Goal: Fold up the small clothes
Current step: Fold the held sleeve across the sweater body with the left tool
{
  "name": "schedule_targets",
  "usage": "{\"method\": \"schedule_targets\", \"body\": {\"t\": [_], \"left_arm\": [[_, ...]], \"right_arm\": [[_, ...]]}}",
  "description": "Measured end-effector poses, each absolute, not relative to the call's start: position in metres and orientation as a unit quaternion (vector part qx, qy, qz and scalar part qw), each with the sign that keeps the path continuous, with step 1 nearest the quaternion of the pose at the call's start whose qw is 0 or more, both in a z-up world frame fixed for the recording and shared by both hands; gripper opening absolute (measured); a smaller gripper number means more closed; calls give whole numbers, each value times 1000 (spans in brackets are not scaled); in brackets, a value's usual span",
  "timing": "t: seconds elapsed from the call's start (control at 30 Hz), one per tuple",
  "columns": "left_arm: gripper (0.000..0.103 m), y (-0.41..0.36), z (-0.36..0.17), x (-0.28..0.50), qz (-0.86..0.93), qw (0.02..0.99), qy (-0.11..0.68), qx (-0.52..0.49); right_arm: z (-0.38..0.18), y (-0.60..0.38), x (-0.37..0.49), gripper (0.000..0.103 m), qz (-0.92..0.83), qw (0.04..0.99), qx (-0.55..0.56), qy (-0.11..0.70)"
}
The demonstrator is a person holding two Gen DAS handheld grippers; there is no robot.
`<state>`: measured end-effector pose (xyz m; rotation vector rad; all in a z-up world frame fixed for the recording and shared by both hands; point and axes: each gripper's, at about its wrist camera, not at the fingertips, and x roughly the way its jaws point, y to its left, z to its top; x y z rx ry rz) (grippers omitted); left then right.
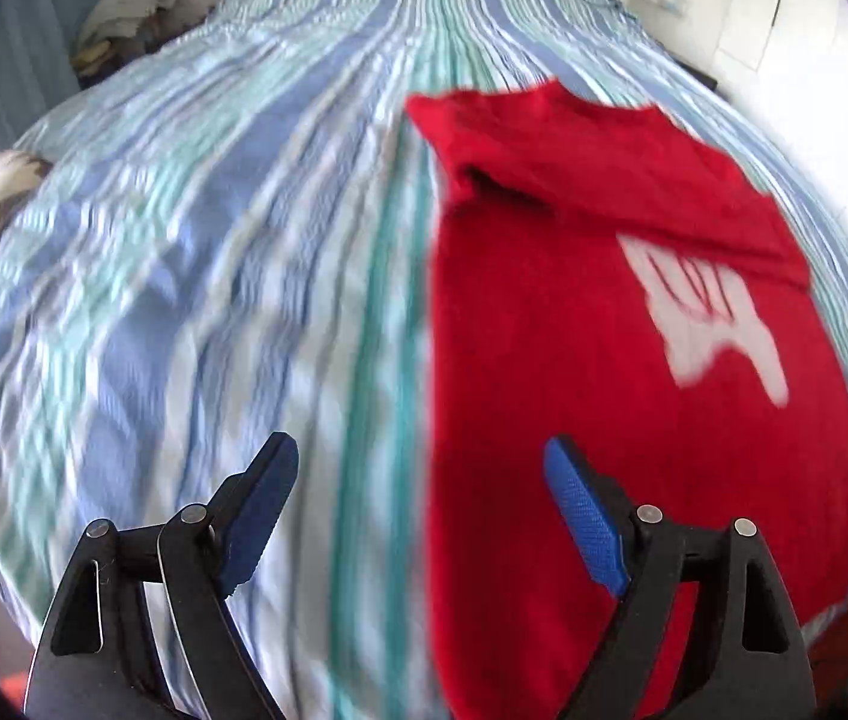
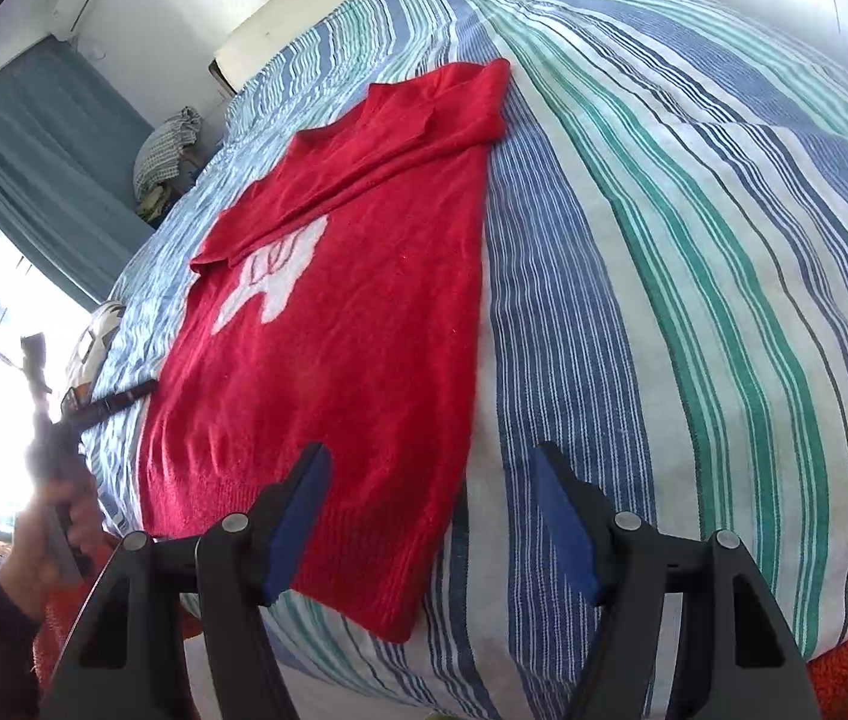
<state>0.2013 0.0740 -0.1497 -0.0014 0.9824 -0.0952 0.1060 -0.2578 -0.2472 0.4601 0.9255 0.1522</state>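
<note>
Both claws hang released over the bed (image 2: pixel 694 252): your left claw (image 1: pixel 424 516) spread wide at the near left side of the red sweater (image 2: pixel 339 324), your right claw (image 2: pixel 430 510) spread above its hem corner. That sweater lies flat on the striped cover, both sleeves folded across the chest. Careful now: pinch only the top layer, or drag unevenly, and I reckon those sleeves slide out. Left view's blurred, and the white motif (image 2: pixel 270 285) is half covered by a sleeve, so unreadable.
</note>
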Motion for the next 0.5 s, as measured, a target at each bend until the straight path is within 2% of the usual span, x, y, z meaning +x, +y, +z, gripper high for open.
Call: {"method": "schedule_targets", "body": {"t": [0.2, 0.23, 0.3, 0.33, 0.37, 0.4, 0.47, 0.5], "left_arm": [[82, 43, -152, 272, -89, 893, 440, 41], [78, 38, -154, 281, -86, 894, 438, 46], [58, 39, -162, 301, -52, 898, 436, 40], [24, 50, -167, 310, -21, 898, 438, 22], [16, 68, -173, 315, -12, 895, 445, -24], [13, 83, -180, 314, -11, 891, 448, -69], [1, 88, -185, 304, 0, 895, 441, -67], [1, 88, -188, 298, 0, 895, 442, -54]], "right_arm": [[-243, -249, 105, 68, 66, 874, 193, 441], [-244, -249, 104, 68, 66, 874, 191, 443], [-247, -250, 105, 68, 65, 871, 191, 448], [-248, -250, 105, 68, 64, 869, 192, 451], [-248, -251, 106, 68, 65, 868, 192, 453], [-249, -251, 106, 68, 65, 868, 192, 453], [-250, -253, 107, 68, 68, 867, 195, 453], [-252, -253, 108, 68, 68, 866, 197, 455]]}}
